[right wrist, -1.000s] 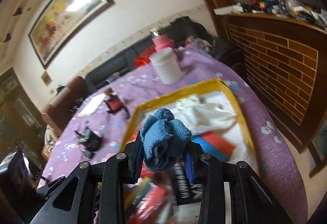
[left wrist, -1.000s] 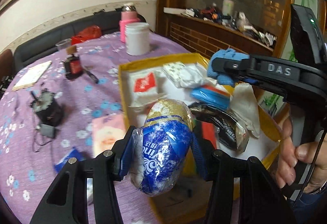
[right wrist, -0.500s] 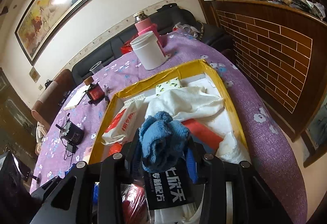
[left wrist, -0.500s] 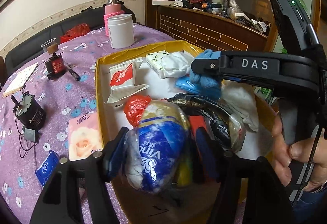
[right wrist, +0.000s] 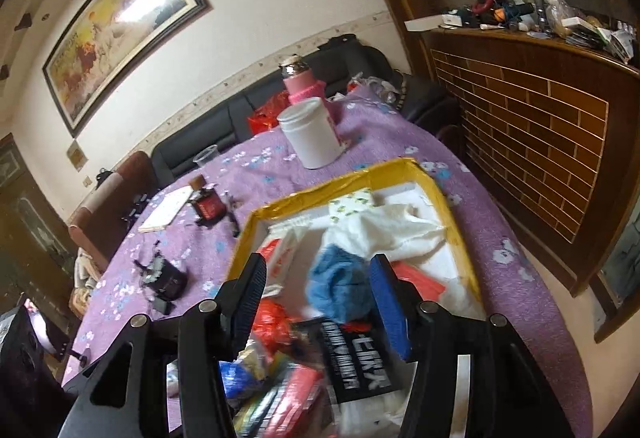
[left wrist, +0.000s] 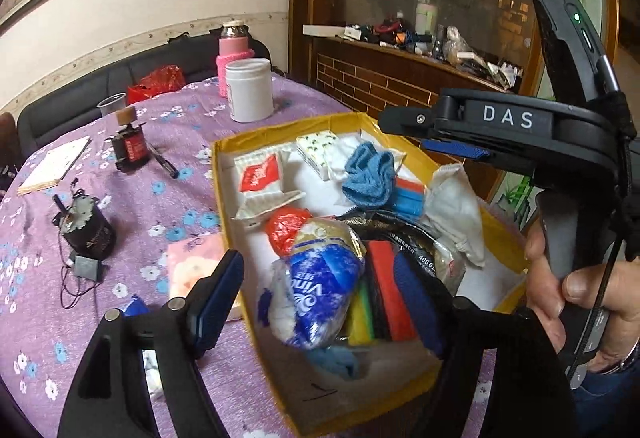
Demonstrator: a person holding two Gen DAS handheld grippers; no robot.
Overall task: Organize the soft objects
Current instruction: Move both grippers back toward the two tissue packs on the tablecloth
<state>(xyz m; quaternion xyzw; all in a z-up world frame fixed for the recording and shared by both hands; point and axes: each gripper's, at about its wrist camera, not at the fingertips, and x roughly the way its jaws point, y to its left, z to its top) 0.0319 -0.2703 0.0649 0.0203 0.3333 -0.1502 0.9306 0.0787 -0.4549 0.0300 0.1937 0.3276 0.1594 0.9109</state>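
A yellow-rimmed box on the purple table holds several soft items. My left gripper is open over the box's near end; a blue and gold wrapped tissue pack lies between its spread fingers, free of the pads, beside a yellow, red and black sponge stack. My right gripper is open above the box. The blue cloth lies in the box below it, on white cloths. The right gripper also shows in the left wrist view.
A white jar and pink bottle stand beyond the box. A red device, a pen, a black motor, a notepad and a pink tissue pack lie left of it. A brick counter stands at the right.
Both grippers came down over the box and opened. The left one let go of the tissue pack; the right one dropped the blue cloth into the box.
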